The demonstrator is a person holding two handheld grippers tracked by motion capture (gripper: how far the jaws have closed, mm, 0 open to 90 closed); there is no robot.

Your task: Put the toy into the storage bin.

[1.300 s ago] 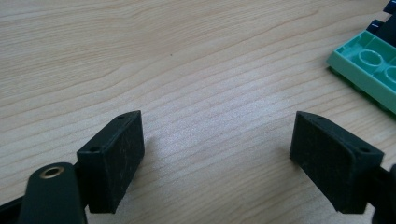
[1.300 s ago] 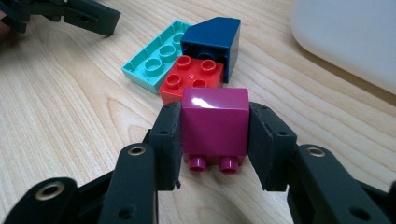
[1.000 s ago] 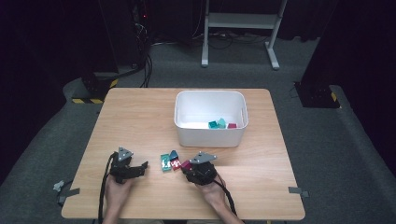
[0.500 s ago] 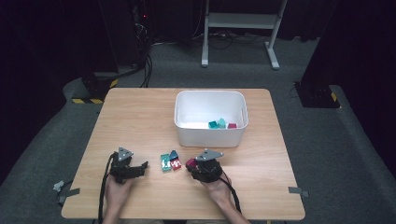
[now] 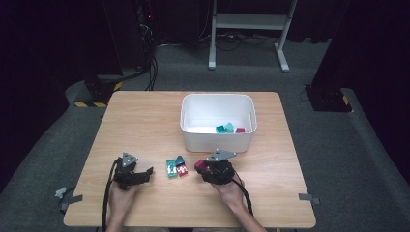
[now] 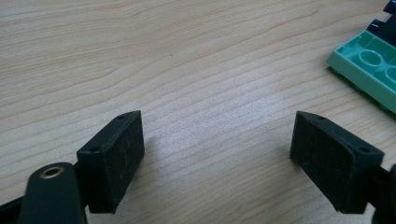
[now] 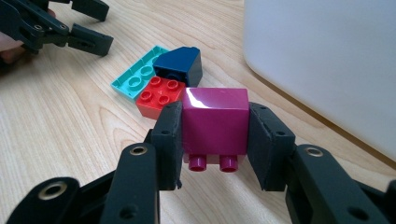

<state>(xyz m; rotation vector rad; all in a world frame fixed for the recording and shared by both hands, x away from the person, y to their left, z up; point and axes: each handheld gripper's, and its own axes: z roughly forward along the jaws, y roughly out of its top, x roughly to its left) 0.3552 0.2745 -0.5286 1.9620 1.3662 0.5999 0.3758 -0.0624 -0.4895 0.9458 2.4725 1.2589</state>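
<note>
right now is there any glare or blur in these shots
Right gripper view: a bright glare patch on the magenta brick, and the white bin looks soft. Left gripper view: a pale sheen on the wooden table. High view: dark surroundings, with the small bricks lacking fine detail.

A light wooden table with rounded corners (image 5: 145, 121) carries a white rectangular plastic bin (image 5: 217, 141) at its middle. Just in front of the bin (toward the person) lie three touching toy bricks: a flat teal plate (image 5: 171, 168), a small red brick (image 5: 182, 169), a dark blue sloped brick (image 5: 179, 160).
</note>
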